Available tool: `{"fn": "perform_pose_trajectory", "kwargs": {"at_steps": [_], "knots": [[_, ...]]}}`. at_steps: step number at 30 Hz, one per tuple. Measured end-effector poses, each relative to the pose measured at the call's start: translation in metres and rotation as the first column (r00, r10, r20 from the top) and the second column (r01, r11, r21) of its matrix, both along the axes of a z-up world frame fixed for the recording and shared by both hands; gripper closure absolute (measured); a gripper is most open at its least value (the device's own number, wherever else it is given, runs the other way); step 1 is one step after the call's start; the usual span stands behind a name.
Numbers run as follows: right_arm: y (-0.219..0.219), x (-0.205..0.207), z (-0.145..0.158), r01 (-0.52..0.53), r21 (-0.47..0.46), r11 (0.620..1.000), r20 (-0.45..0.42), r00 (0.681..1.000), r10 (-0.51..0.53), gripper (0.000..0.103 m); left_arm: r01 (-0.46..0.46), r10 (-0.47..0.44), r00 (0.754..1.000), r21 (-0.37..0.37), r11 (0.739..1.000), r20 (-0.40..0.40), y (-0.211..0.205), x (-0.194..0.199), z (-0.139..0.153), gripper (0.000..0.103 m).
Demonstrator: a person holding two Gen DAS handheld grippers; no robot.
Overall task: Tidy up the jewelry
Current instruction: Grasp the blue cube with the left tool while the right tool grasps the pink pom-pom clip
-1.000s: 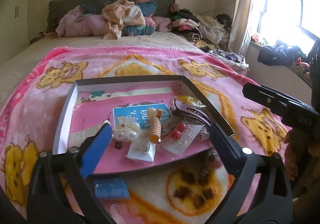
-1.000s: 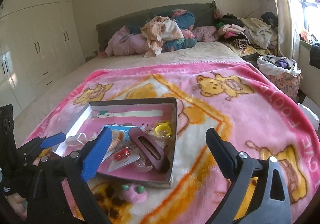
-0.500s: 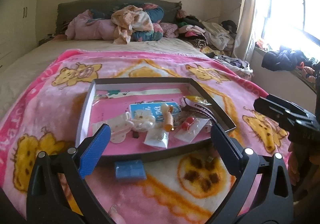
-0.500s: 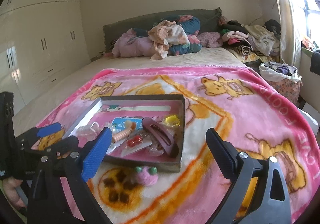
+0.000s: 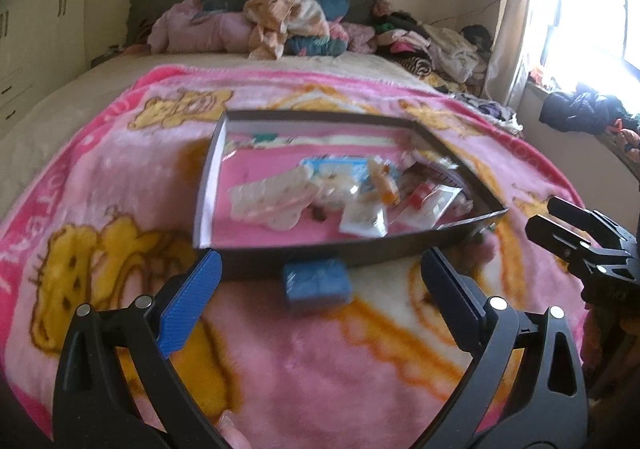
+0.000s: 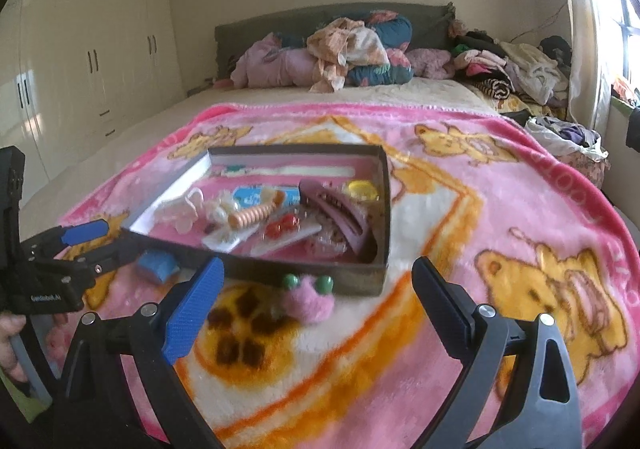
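pink blanket bare right of tray, both claws agape

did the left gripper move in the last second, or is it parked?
Yes. The left gripper has pulled back toward the person: in its own view the box now sits farther away, and the blue pad shows fully on the blanket.

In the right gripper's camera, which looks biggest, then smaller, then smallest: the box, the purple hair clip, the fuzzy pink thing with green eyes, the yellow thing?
1. Box
2. Purple hair clip
3. Fuzzy pink thing, though it sits nearer the camera, so that's unsure
4. Yellow thing
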State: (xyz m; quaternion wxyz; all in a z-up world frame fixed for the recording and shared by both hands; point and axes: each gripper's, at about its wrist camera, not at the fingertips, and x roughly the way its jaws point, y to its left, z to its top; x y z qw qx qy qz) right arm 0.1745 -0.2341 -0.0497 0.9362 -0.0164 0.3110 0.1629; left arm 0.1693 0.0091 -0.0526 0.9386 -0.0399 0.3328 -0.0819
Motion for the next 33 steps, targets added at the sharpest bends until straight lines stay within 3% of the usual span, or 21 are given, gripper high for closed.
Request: {"fn": "perform_pose_trajectory", "kwargs": {"at_steps": [5,11,17,19,21,23,33], "knots": [[0.005,0.010,-0.021,-0.003,-0.016,1.000,-0.059,0.998,0.002,0.015,0.001,-0.001,0.999,-0.011,1.000,-0.048,0.008,0.004,-0.017,0.012],[0.014,0.030,-0.046,-0.014,-0.017,1.000,-0.162,0.987,0.011,0.033,0.015,-0.019,0.995,-0.048,0.999,-0.096,0.005,0.013,-0.033,0.012],[0.016,0.038,-0.055,-0.017,0.023,1.000,-0.204,0.979,0.021,0.048,0.033,-0.042,0.993,-0.079,0.996,-0.111,-0.003,0.021,-0.037,0.029],[0.019,0.038,-0.054,-0.028,0.020,0.999,-0.201,0.979,0.031,0.058,0.031,-0.041,0.991,-0.080,0.996,-0.130,-0.005,0.025,-0.041,0.037],[0.020,0.036,-0.053,-0.030,0.012,0.999,-0.193,0.981,0.032,0.058,0.021,-0.031,0.990,-0.071,0.997,-0.137,-0.007,0.027,-0.043,0.056],[0.021,0.033,-0.052,-0.034,0.010,0.999,-0.186,0.982,0.035,0.058,0.018,-0.028,0.990,-0.073,0.997,-0.139,-0.006,0.027,-0.043,0.067],[0.020,0.013,-0.037,-0.057,0.040,0.998,-0.152,0.986,0.063,0.061,0.063,-0.070,0.994,-0.087,0.994,-0.081,-0.008,0.011,-0.023,0.067]]}}
